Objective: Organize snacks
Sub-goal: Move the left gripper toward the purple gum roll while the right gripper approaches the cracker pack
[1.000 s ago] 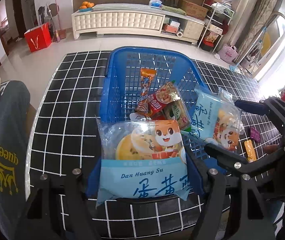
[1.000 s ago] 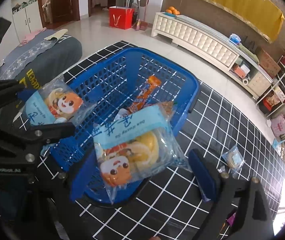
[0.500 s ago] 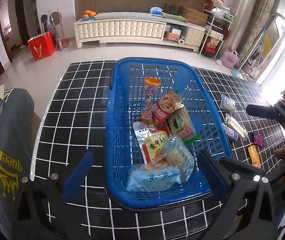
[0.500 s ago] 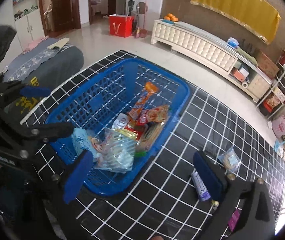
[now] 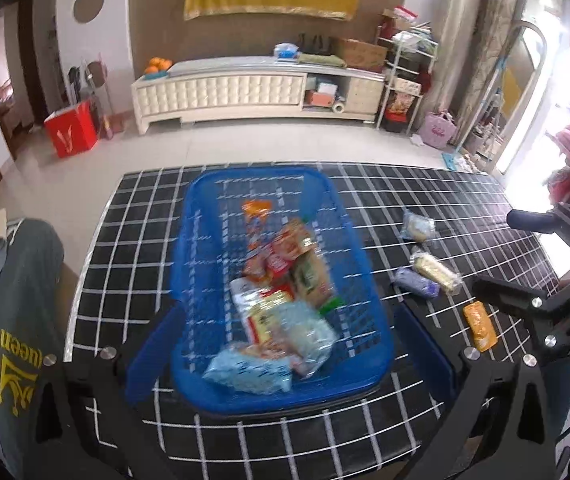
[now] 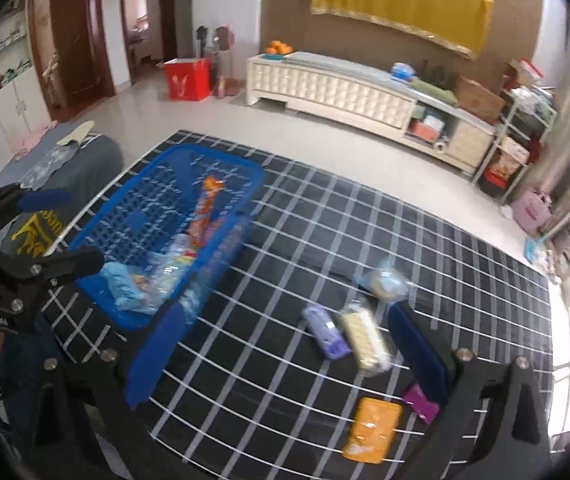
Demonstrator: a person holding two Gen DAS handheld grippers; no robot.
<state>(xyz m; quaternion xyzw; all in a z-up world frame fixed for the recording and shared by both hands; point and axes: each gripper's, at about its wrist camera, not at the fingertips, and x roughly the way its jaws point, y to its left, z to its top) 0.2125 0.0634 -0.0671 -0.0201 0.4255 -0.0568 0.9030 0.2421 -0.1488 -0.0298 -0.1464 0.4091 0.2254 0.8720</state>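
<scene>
While my right tool (image 6: 281,344) is gaping empty, I'm eyeing the yellow packet (image 6: 365,338) lying lengthwise just ahead, nearer than the left tool (image 5: 285,344).

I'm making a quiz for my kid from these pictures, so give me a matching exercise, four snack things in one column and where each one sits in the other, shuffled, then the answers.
Things:
1. orange packet
2. purple roll
3. light blue pastry bag
4. orange stick pack

Places:
A. in the blue basket, near end
B. on the checked cloth, nearest the camera in the right wrist view
C. in the basket, far end
D. on the cloth, beside the pale yellow wafer pack

Pairs: 1-B, 2-D, 3-A, 4-C
</scene>
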